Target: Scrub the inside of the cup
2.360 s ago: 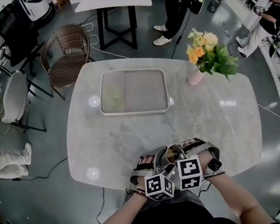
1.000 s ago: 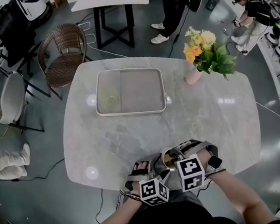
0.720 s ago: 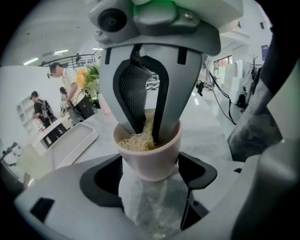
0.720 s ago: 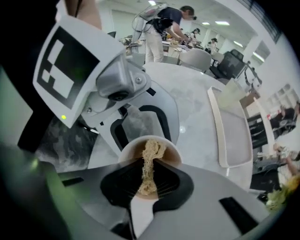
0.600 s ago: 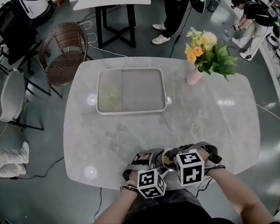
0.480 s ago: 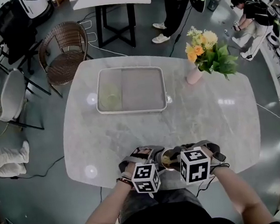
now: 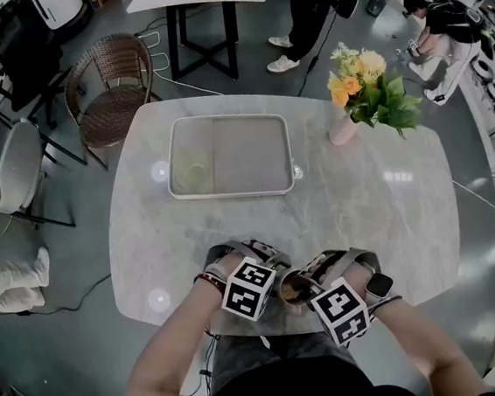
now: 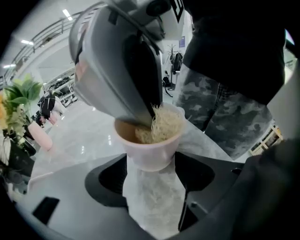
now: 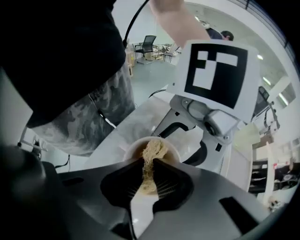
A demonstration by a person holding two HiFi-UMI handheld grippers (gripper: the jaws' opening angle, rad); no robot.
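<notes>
- Working above the near edge of the table [image 7: 234, 238], you have your 2 grippers meeting at the cup.
- Your left gripper [image 8: 151, 161] clamps the cup [image 8: 147, 147] by its lower wall, off the tabletop. Its jaws have just been closing on it.
- Your right gripper [image 9: 148, 164] is pinched tight on the fibrous scrubber [image 9: 152, 152], whose tuft sits inside the cup's mouth.
- My read: scrubbing is under way. The brownish inside looks unfinished, so more passes remain.
</notes>
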